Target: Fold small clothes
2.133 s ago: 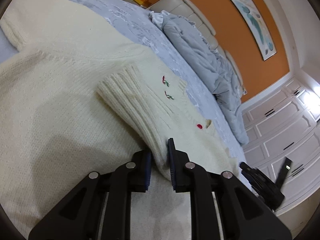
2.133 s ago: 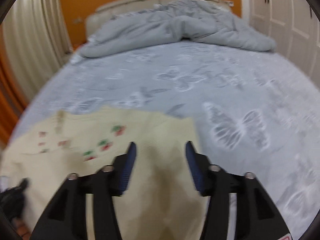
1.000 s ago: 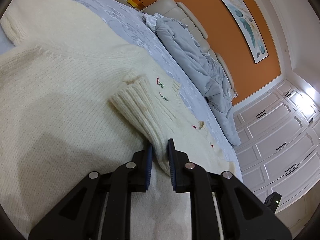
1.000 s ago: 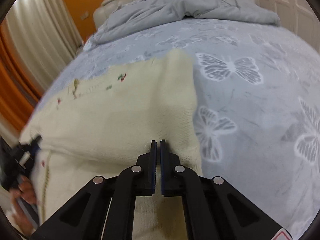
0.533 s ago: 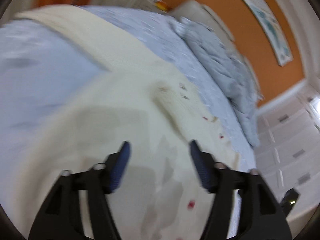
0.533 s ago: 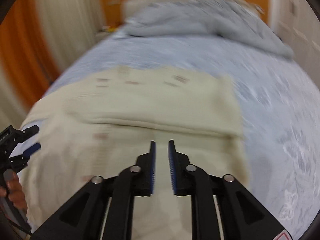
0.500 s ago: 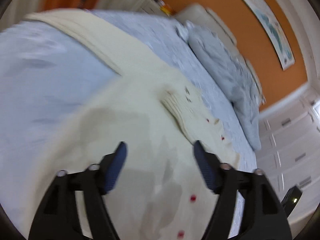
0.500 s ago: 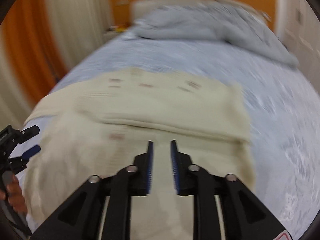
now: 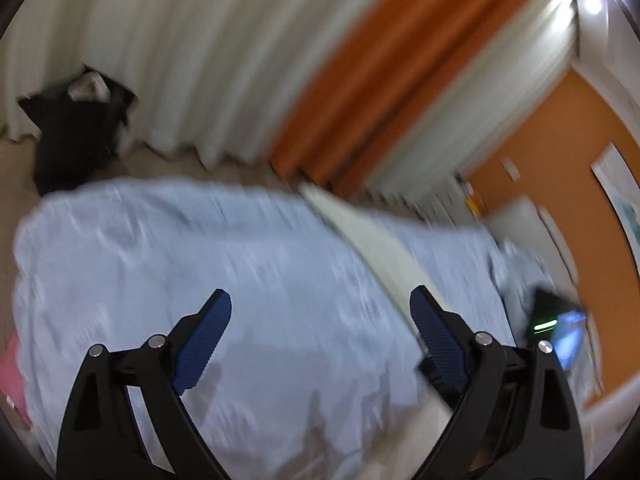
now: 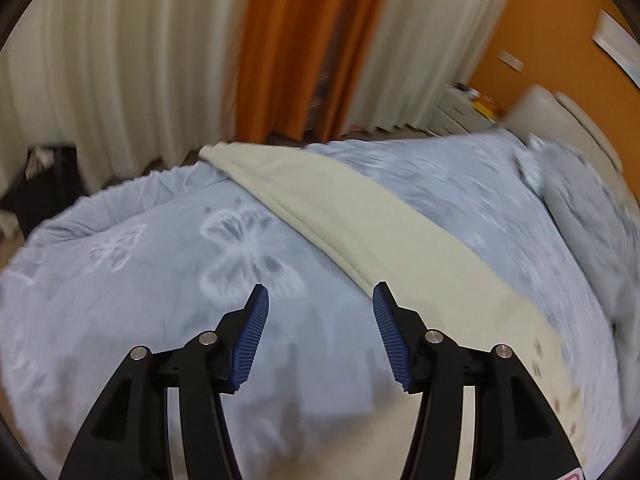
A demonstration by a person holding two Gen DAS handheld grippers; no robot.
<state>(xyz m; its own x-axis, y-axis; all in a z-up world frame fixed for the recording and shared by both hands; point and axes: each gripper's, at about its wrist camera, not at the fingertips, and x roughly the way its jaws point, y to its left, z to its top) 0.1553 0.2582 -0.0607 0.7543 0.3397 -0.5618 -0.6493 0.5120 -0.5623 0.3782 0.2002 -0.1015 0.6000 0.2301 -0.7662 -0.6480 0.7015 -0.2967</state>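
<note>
left wrist view was heavily smeared by motion. the left gripper (image 9: pixel 320 312) had its jaws spread wide with nothing between them, its blue ribbed pads (image 9: pixel 202 342) hanging above the pale blue bedsheet (image 9: pixel 160 264). a strip of the cream sweater (image 9: pixel 372 248) ran diagonally across the sheet from the far edge of the bed toward the right-hand finger, passing behind that finger. whether cloth and finger touched could not be told through the blur. beyond the bed hung white curtains (image 9: pixel 180 52) and an orange curtain (image 9: pixel 380 80), with a dark bag (image 9: pixel 76 132) on the floor at the far left. an orange wall (image 9: pixel 568 168) stood at the right, and a dark device with a lit green bar (image 9: pixel 554 324) showed just beside the right-hand finger.

right wrist view was sharper. the right gripper (image 10: pixel 320 320) was also wide open and empty, held over the bedsheet (image 10: pixel 140 280), printed with white butterflies (image 10: pixel 248 248). the cream sweater (image 10: pixel 380 232) lay flat on the bed as a long folded band, running from the far edge of the mattress down to the lower right, its near edge passing just beside the right-hand pad (image 10: pixel 390 336). small coloured marks dotted it at the lower right. a crumpled grey duvet (image 10: pixel 592 208) lay at the right, near the headboard (image 10: pixel 560 116). white curtains (image 10: pixel 100 60) and the orange curtain (image 10: pixel 300 40) filled the background.
</note>
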